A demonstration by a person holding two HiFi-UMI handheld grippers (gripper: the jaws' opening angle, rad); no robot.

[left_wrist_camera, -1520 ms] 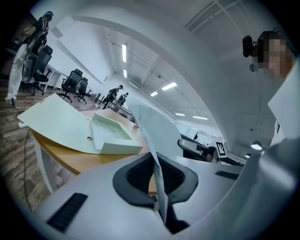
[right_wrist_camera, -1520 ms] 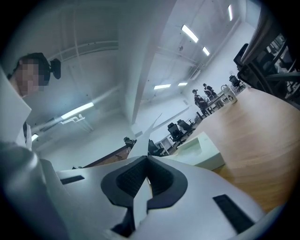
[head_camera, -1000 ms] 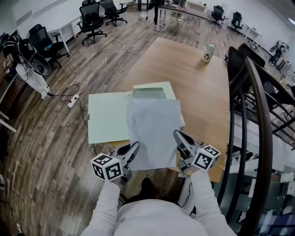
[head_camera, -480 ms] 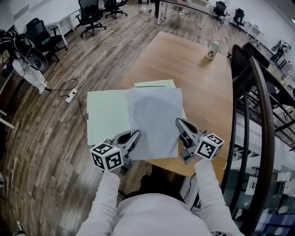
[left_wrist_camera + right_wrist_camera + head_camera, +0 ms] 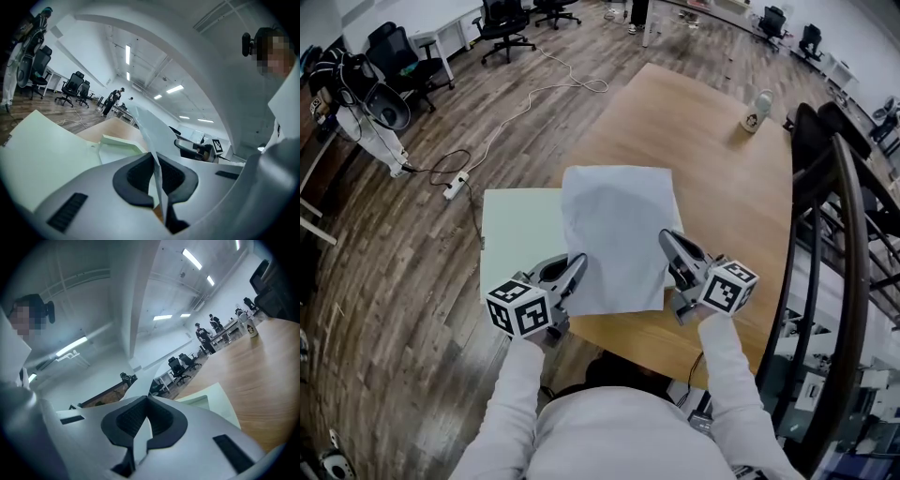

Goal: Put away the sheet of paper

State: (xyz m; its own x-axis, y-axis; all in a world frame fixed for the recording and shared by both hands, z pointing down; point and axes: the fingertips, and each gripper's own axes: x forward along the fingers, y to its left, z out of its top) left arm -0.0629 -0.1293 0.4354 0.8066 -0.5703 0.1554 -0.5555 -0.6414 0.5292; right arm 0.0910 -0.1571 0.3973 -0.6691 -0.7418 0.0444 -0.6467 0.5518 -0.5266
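Observation:
A white sheet of paper [image 5: 614,234] hangs lifted above the wooden table [image 5: 712,159], held by its two near corners. My left gripper [image 5: 575,272] is shut on the near left corner, and the sheet's edge [image 5: 154,159] runs between its black pads. My right gripper [image 5: 667,248] is shut on the near right corner, where the paper [image 5: 140,432] shows between its pads. Under the sheet lies an open pale green folder [image 5: 520,239], mostly hidden on its right side. The folder's pocket flap [image 5: 117,143] appears in the left gripper view.
A white bottle [image 5: 757,111] stands at the table's far right. A dark chair back and railing [image 5: 839,234] run along the right. Office chairs [image 5: 502,23] and a cable with a power strip [image 5: 455,185] are on the wooden floor to the left.
Both grippers have raised the sheet and carried it farther over the folder. It now covers the folder's far pocket that showed before.

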